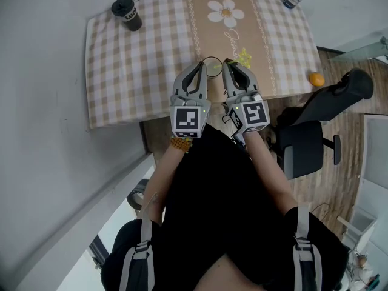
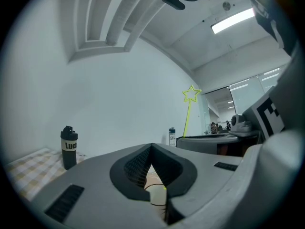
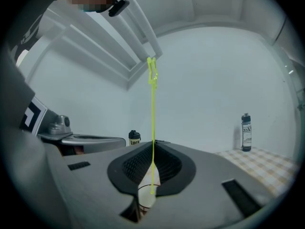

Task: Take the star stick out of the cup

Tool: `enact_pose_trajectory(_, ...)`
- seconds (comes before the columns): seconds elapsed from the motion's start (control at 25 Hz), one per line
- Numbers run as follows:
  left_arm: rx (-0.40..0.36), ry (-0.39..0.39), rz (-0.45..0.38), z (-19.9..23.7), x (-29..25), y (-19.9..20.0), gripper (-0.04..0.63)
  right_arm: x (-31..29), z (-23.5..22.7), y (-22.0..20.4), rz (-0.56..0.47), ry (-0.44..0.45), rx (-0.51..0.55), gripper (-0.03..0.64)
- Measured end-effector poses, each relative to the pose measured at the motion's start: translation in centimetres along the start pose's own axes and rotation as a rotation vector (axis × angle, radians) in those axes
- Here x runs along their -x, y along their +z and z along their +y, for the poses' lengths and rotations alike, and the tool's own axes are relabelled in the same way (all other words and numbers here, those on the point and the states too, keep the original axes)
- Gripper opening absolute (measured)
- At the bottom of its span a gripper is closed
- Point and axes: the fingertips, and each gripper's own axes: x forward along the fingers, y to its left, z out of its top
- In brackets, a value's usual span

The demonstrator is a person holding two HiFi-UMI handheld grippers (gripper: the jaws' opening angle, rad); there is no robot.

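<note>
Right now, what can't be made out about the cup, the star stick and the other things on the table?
- Cup: head view shows only a rim arc; in both gripper views the fingers cover all but a sliver.
- Star stick: lower end unclear against the cup, right gripper view.
- Orange round thing: too small to identify, head view.
- Tumbler: label partly turned away, left gripper view.
</note>
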Motion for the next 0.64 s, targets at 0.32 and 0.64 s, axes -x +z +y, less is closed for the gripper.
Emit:
enact_pose_trajectory(0.32, 0.005, 0.009, 0.005, 0.60, 0.19, -0.23, 0.002, -0.19, -0.31, -0.23, 0.006, -0.006, -0.025, 0.011)
enact_pose_trajectory(0.64, 0.016, 0.015, 0.016, 1.05, 0.25, -0.85, 0.002, -0.44, -0.27, -0.58, 0.011, -0.004, -0.044, 0.011)
